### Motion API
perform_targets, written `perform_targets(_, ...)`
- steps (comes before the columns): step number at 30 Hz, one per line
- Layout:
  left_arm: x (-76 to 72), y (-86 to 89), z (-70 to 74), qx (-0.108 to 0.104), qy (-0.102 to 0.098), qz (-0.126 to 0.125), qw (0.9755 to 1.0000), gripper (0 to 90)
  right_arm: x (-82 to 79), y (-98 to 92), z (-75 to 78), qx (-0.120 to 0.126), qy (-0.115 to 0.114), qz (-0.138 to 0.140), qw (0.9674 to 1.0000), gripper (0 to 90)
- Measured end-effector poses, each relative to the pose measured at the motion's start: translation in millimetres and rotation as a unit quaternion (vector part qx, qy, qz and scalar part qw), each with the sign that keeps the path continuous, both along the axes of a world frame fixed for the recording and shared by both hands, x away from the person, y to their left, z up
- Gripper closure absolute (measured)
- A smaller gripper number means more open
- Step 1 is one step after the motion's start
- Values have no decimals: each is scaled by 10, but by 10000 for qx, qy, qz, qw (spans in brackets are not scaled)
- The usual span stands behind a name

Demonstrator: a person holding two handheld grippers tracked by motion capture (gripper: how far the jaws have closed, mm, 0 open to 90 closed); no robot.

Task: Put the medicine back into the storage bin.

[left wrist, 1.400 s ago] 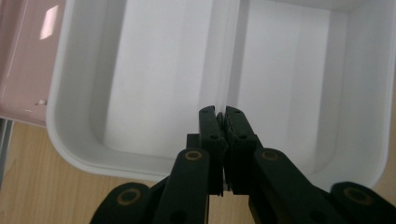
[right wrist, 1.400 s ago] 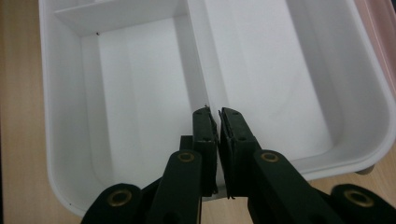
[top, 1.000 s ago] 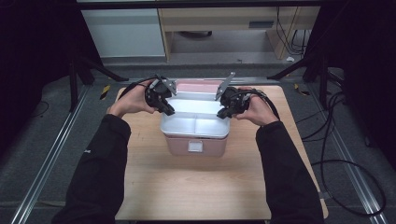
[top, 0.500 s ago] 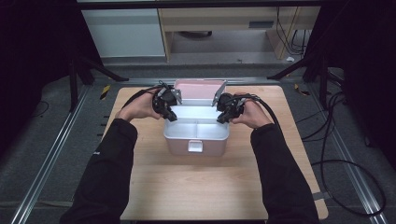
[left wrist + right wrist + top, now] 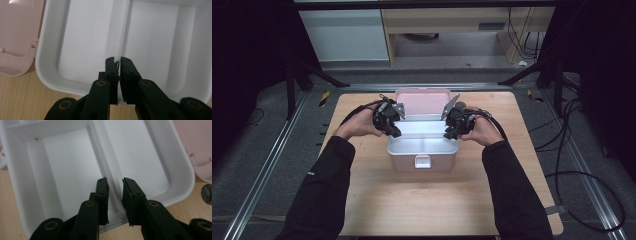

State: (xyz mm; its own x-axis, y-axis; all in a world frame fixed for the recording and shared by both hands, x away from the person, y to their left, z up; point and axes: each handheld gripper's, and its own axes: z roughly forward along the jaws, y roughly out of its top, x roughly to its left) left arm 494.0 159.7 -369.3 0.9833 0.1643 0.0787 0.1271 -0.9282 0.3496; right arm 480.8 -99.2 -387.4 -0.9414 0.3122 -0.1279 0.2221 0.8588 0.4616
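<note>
A light wooden tabletop (image 5: pixel 427 200) stands on grey carpeted floor (image 5: pixel 257 165). Metal rails (image 5: pixel 272 160) run along both sides. Behind it are a white cabinet (image 5: pixel 344 35) and a wooden shelf unit (image 5: pixel 452 25). Black cables (image 5: pixel 577 165) lie at right; the surroundings are dark.

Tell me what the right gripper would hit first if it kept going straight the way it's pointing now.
Most likely the white tray of the open box: the right gripper points down over the divider wall between the tray's two compartments, so it would probably meet that wall or the floor beside it. Depth is hard to judge.
</note>
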Motion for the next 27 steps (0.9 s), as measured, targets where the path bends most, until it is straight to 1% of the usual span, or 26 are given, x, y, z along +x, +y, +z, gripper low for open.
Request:
perform_targets(1,-24,-1,42,-118,-84,84,9999,810,-19,-12,23,102,-50,-73,9999,699)
perform_targets(2,-41,0,72,-168,-155,156,9996,779,-44,-37,66,249,-132,-136,9995,676)
perform_targets(3,-84,2,132,-253,-271,295,9989,765,-61,-56,98,349,-188,-189,9990,650)
perform_targets(4,-117,4,173,-314,-300,410,9982,710,-94,-99,168,603,-304,-303,9973,619)
perform_targets(5,-146,7,204,-366,-341,495,9975,674,-124,-128,217,741,-385,-389,9957,584)
perform_targets(6,-180,11,235,-415,-397,552,9968,656,-149,-149,249,859,-426,-469,9943,575)
perform_targets(7,-228,24,269,-581,-473,629,9952,650,-180,-173,281,952,-476,-531,9929,574)
perform_targets(8,-276,42,297,-788,-481,741,9930,629,-224,-204,316,1086,-555,-653,9904,547)
perform_targets(9,-322,59,320,-946,-488,818,9910,610,-264,-239,341,1241,-559,-777,9876,542)
perform_targets(10,-373,79,331,-1097,-554,916,9882,589,-302,-275,355,1327,-562,-850,9859,537)
perform_targets(11,-421,97,338,-1211,-645,1035,9851,554,-339,-302,366,1297,-623,-963,9849,516)
perform_targets(12,-469,114,336,-1315,-715,1148,9820,538,-379,-328,372,1321,-707,-1115,9824,514)
perform_targets(13,-516,133,328,-1411,-737,1260,9792,533,-414,-359,373,1376,-670,-1257,9802,501)
perform_targets(14,-567,162,312,-1578,-764,1414,9743,517,-442,-390,374,1403,-616,-1360,9788,487)
perform_targets(15,-606,186,291,-1705,-796,1536,9700,508,-481,-430,375,1453,-692,-1493,9756,484)
perform_targets(16,-639,210,268,-1817,-833,1652,9658,498,-507,-465,375,1535,-671,-1580,9731,470)
perform_targets(17,-659,232,249,-1898,-843,1740,9626,486,-534,-500,378,1593,-686,-1677,9705,466)
perform_targets(18,-679,266,221,-2021,-868,1864,9575,467,-552,-530,380,1631,-730,-1729,9686,462)
perform_targets(19,-689,304,194,-2114,-901,1992,9527,457,-571,-569,379,1696,-757,-1830,9654,449)
perform_targets(21,-685,393,143,-2278,-958,2229,9430,448,-598,-645,370,1871,-780,-1993,9587,429)
perform_targets(22,-674,443,123,-2351,-957,2341,9385,446,-605,-679,361,1922,-762,-2072,9562,417)
perform_targets(23,-656,505,103,-2454,-954,2498,9318,436,-606,-710,348,1970,-766,-2155,9534,412)
perform_targets(24,-643,542,94,-2514,-963,2603,9272,435,-602,-747,330,2041,-773,-2205,9507,404)
perform_targets(25,-624,585,83,-2578,-990,2703,9223,434,-598,-764,320,2061,-776,-2247,9492,397)
perform_targets(27,-576,651,69,-2644,-1059,2872,9145,433,-577,-804,292,2094,-828,-2371,9450,381)
